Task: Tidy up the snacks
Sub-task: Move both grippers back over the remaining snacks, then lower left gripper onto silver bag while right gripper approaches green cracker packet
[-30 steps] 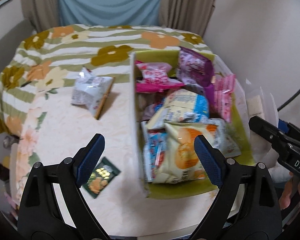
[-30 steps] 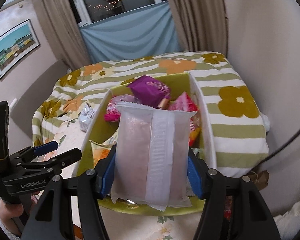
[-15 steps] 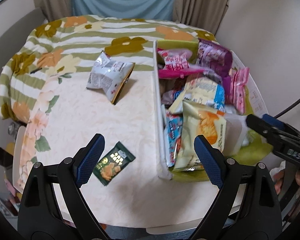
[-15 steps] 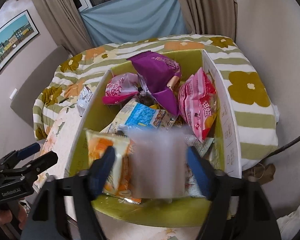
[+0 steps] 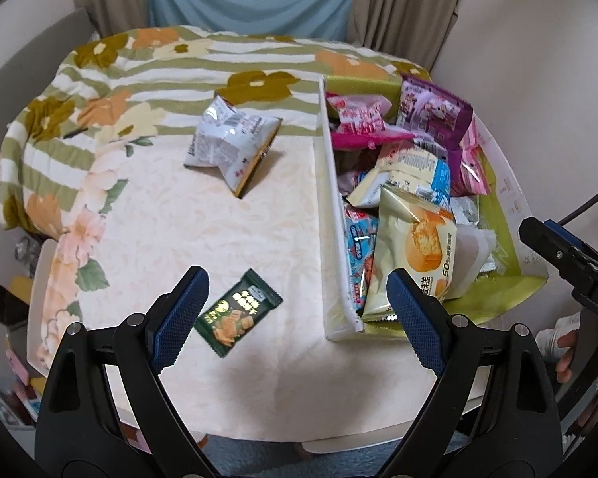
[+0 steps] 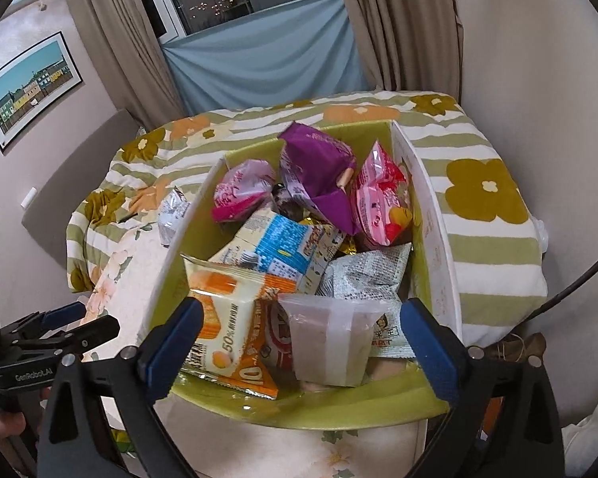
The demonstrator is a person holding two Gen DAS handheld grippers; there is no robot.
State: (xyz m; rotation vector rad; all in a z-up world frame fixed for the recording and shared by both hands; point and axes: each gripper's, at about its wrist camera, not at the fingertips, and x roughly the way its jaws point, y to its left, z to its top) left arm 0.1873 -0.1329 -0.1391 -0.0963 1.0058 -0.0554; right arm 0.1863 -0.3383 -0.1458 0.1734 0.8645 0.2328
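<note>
Right gripper (image 6: 299, 338) has just spread wide — its frosted plastic packet (image 6: 331, 342) lies loose in the green-lined box (image 6: 434, 223).

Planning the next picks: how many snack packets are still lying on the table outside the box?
2. A silver packet lies toward the far side of the table, left of the box; a dark green packet lies near the front edge. Others may be out of view.

Both tongs are black clamp-like frames. The left tongs (image 5: 295, 310) carry two blue cross-hatched pads (image 5: 181, 314) and silver rivets at the pivots. The right tongs (image 6: 301, 342) match, and their side shows white lettering "DAS" with a blue strip above.
</note>
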